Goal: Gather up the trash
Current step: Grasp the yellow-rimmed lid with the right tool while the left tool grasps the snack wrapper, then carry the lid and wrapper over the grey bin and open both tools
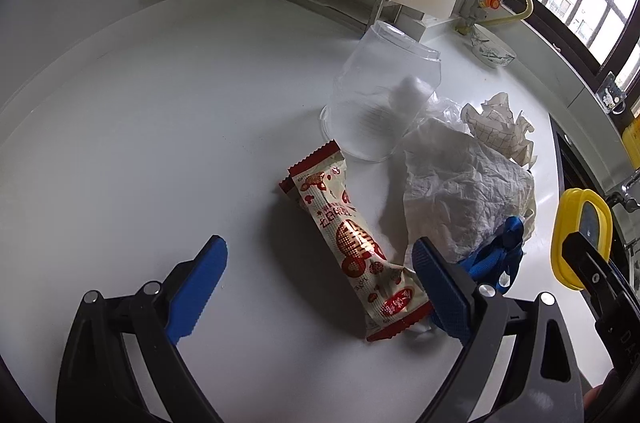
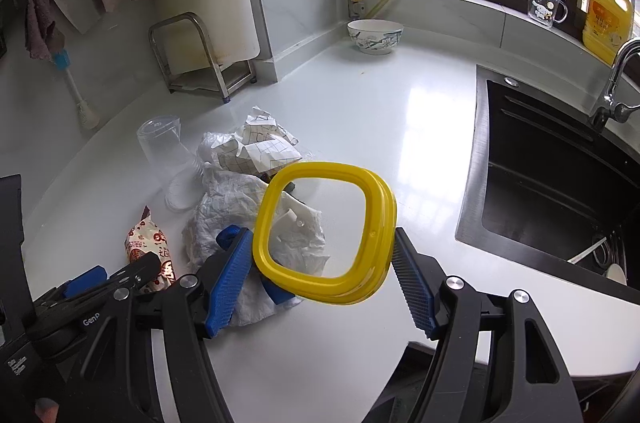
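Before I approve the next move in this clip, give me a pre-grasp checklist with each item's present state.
1. Left claw open for a pick: ok, jaws wide apart above the counter.
2. Snack wrapper centred between its fingers: not ok, it lies toward the right-side finger.
3. Right claw holding the yellow-rimmed container: ok, the rim sits between both fingers.
4. Container open to receive trash: cannot tell, its middle is see-through.
5. Wrapper free of the crumpled tissue: cannot tell, the finger hides where they meet.
6. Clear cup out of the way: ok, it lies on its side beyond the wrapper.
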The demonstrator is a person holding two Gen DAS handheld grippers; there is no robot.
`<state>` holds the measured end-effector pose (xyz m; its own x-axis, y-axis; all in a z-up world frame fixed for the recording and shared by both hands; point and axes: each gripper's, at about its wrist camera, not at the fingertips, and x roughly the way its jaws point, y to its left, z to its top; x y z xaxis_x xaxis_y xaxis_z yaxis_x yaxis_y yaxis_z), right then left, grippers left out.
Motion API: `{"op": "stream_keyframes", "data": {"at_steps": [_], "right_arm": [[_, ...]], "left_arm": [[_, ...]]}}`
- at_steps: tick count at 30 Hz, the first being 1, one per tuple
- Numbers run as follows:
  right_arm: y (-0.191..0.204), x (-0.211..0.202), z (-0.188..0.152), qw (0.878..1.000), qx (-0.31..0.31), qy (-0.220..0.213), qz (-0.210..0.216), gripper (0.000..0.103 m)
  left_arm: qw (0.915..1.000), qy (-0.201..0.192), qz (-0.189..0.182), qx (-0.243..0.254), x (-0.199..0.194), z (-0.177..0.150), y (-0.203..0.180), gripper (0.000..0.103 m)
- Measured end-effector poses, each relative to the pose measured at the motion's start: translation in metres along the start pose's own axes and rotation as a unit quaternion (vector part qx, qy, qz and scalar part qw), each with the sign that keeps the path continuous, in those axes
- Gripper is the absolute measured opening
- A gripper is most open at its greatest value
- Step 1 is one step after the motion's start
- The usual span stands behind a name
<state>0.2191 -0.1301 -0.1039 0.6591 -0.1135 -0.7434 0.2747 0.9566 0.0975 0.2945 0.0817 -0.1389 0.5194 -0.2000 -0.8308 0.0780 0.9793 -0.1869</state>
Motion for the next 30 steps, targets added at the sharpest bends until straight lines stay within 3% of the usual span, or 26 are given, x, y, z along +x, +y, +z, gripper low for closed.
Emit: {"op": "stream_keyframes", "data": {"at_steps": [1, 3, 5, 8, 10, 21, 30], "right_arm": [[-0.002, -0.001, -0.001, 1.000, 0.002, 0.001, -0.001, 0.067], [-0.005, -0.002, -0.003, 1.000, 0.004, 0.001, -0.002, 0.067], [-0.008, -0.004, -0.005, 1.000, 0.008, 0.002, -0.002, 0.067], [-0.010, -0.006, -0.007, 1.000, 0.010, 0.003, -0.001, 0.067], [-0.011, -0.009, -0.009, 1.000, 0.011, 0.003, 0.001, 0.067], [-0.013, -0.034, -0.014, 1.000, 0.007, -0.003, 0.019, 0.067], [-0.029, -0.078, -0.030, 0.999, -0.016, -0.006, 0.033, 0.067]], "left_arm": [[1.0000, 0.000, 0.002, -0.001, 0.001, -0.001, -0.001, 0.090], [1.0000, -0.001, 0.003, 0.001, 0.002, -0.003, -0.003, 0.078], [1.0000, 0.005, 0.004, 0.006, 0.004, -0.005, -0.004, 0.056], [0.9999, 0.012, 0.000, 0.005, 0.005, -0.008, -0.002, 0.031], [0.9999, 0.014, -0.004, 0.006, 0.003, -0.009, -0.001, 0.024], [0.9991, -0.005, 0.004, 0.041, -0.036, -0.018, 0.005, 0.024], [0.9982, -0.016, -0.001, 0.057, -0.087, -0.048, -0.010, 0.024]]}}
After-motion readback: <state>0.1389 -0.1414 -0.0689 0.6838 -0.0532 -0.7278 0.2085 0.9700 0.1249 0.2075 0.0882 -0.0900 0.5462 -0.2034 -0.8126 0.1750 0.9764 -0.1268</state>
